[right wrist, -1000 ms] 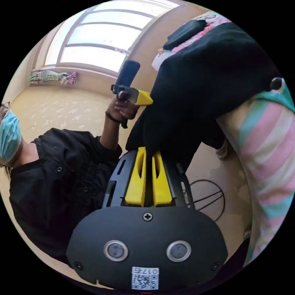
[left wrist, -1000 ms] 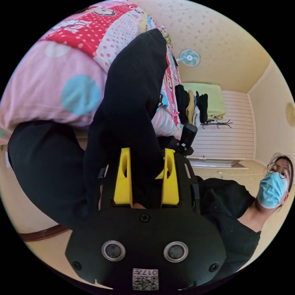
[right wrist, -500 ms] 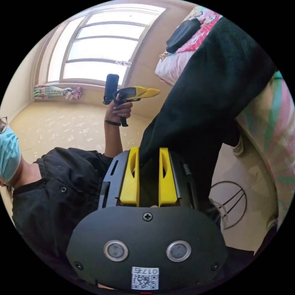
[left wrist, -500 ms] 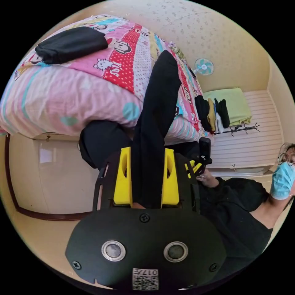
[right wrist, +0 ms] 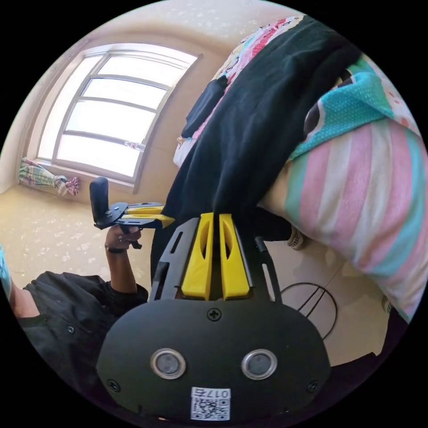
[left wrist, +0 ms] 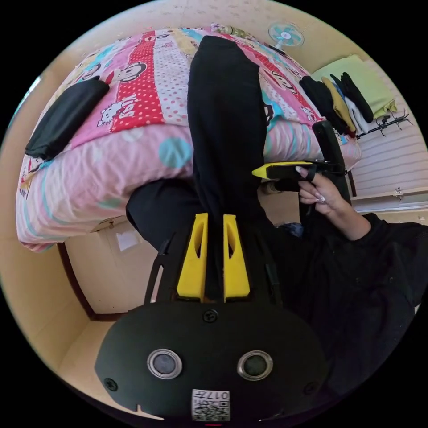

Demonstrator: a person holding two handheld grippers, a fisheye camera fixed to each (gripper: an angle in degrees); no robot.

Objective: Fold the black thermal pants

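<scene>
both hand-held grippers are clenched on the black thermal pants now, where half a second ago each had its yellow jaws spread with the cloth loose between them. in the left gripper view the left hand-held gripper (left wrist: 213,218) sits at the lower middle of the frame, its jaws drawn close with only a thin band of black fabric pinched between them. in the right gripper view the right hand-held gripper (right wrist: 214,218) shows the same at the lower middle, jaws nearly touching on a fold of cloth. judging by this, the person has taken a fresh hold on the near end, and the next stretch or fold can begin; no fold shows in the part that can be seen.

from the left jaws the black thermal pants (left wrist: 223,116) run up the middle of the frame, over the edge of the bed (left wrist: 102,174) and onto its patterned cover, one long strip lying fairly flat. more black cloth hangs below the bed edge at centre left. at the right middle of that view a hand (left wrist: 323,196) grips the handle of the right hand-held gripper, which points level toward the pants with the forearm bent up from the lower right.

farther off, a folded black garment (left wrist: 64,118) lies at the upper left on the bed. a fan (left wrist: 285,34) stands at the top, and clothes hang on a rack (left wrist: 339,98) at the upper right.
</scene>
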